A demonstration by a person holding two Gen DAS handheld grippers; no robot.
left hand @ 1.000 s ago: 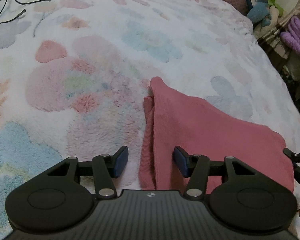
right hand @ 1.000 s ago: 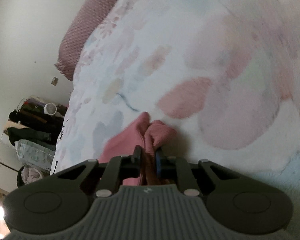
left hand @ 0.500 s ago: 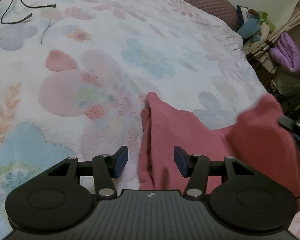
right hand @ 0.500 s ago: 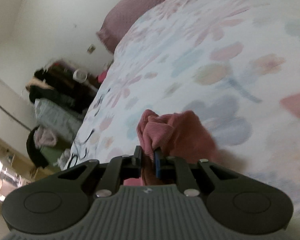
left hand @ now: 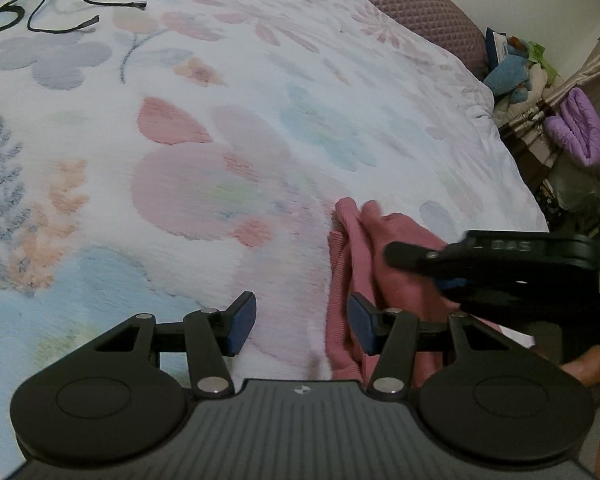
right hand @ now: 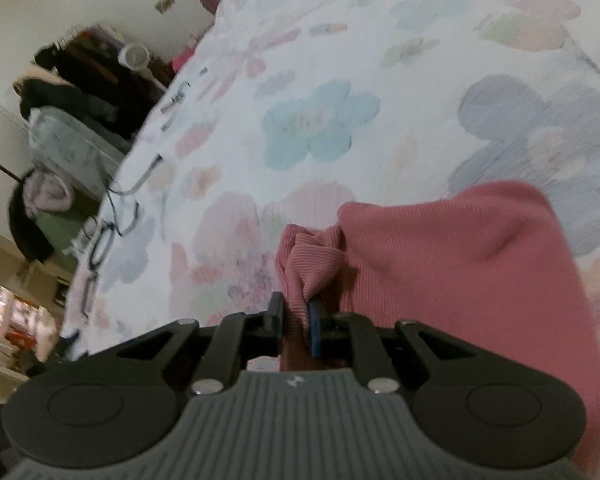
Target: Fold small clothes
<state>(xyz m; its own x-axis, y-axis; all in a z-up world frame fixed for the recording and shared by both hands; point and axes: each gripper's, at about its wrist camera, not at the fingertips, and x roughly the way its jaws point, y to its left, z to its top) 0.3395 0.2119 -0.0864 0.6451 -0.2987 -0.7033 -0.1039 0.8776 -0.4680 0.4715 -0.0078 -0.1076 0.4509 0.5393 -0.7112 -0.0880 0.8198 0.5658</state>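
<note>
The pink cloth [right hand: 460, 280] lies on the flowered bed cover [left hand: 220, 120], near the bed's right edge. The right gripper [right hand: 296, 320] has its jaws clenched on a bunched corner of the cloth and holds this part above the rest. The left gripper [left hand: 300, 326] hangs over the cloth's left edge, its jaws released and holding nothing.

Both grippers, the left gripper [left hand: 302, 322] and the right gripper [right hand: 296, 322], are black, with a ribbed grey body bearing a small white emblem. Each has two round black discs, silver screws on its linkage bars, and blue fingertip pads [left hand: 242, 322].
</note>
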